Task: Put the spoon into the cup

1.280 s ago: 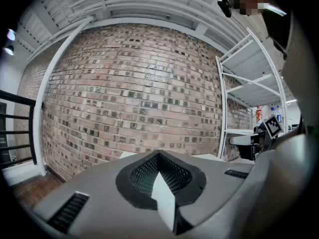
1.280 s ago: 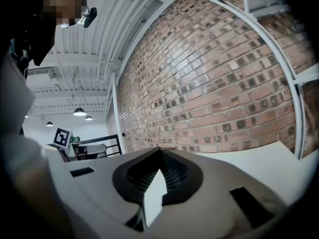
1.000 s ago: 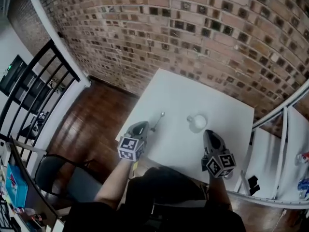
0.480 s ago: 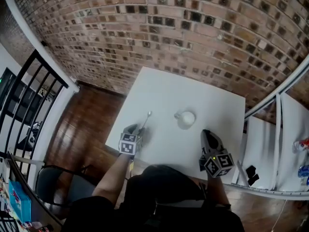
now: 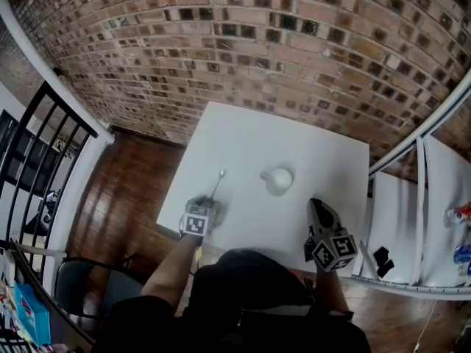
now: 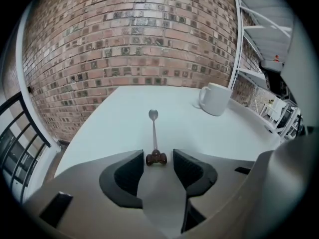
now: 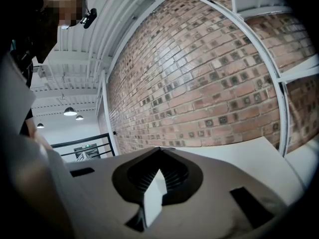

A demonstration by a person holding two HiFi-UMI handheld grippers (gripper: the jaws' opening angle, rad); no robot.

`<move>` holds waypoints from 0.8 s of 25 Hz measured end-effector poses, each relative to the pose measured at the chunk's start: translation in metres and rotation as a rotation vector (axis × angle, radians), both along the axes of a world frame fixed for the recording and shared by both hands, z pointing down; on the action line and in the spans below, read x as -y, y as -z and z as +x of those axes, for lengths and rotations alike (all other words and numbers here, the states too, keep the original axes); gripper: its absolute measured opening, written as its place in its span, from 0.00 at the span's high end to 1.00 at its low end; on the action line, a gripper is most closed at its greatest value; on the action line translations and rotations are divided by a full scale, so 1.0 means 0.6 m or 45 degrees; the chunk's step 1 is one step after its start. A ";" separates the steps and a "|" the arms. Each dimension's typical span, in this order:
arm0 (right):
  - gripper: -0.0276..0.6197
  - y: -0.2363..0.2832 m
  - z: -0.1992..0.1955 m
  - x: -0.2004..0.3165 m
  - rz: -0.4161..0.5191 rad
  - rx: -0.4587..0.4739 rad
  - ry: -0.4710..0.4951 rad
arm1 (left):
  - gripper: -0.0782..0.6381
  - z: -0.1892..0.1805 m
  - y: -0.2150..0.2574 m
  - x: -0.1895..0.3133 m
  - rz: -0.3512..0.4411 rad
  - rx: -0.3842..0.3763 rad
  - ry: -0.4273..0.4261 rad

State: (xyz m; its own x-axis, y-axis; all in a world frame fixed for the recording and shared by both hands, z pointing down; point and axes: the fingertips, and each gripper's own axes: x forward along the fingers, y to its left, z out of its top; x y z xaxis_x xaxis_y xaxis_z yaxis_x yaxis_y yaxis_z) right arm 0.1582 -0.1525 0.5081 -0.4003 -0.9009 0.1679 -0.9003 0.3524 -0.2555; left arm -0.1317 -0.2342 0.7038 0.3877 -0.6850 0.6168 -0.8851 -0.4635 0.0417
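Observation:
A slim metal spoon (image 5: pixel 218 182) with a brown knob on its handle end lies on the white table (image 5: pixel 302 142), bowl pointing away from me. A white cup (image 5: pixel 280 179) stands upright to its right, handle to the left. My left gripper (image 5: pixel 205 207) is low at the table's near edge and open. In the left gripper view its jaws (image 6: pixel 157 156) stand on either side of the spoon (image 6: pixel 154 133) at the brown end, pads clear of it; the cup (image 6: pixel 216 98) is at the far right. My right gripper (image 5: pixel 319 207) hovers near the front right, empty, its tips (image 7: pixel 159 151) meeting.
A brick wall (image 5: pixel 243 43) runs behind the table. White metal shelving (image 5: pixel 416 197) stands close on the right. A black railing (image 5: pixel 44 145) and wooden floor lie to the left, with a dark chair (image 5: pixel 81 285) at the lower left.
My left gripper has dropped down to the table edge and closed in on the spoon's handle end. The right gripper has shifted only slightly. Spoon and cup have not moved on the table.

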 end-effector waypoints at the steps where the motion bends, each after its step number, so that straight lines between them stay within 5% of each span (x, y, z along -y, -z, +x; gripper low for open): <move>1: 0.95 0.002 -0.001 0.000 -0.004 0.000 0.000 | 0.63 0.000 0.000 0.001 -0.002 0.000 0.004; 15: 0.95 0.008 -0.019 -0.013 0.006 -0.004 0.026 | 0.72 -0.007 -0.004 0.007 -0.082 0.076 0.025; 20: 0.95 0.009 -0.013 -0.019 0.014 -0.004 0.012 | 0.72 -0.007 0.041 0.013 0.026 0.017 0.033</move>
State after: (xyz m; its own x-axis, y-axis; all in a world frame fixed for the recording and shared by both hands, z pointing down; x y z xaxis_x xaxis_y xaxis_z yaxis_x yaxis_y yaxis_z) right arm 0.1503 -0.1408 0.5029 -0.4081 -0.8989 0.1593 -0.8978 0.3636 -0.2485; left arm -0.1361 -0.2421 0.6792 0.3616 -0.7074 0.6073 -0.8973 -0.4410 0.0205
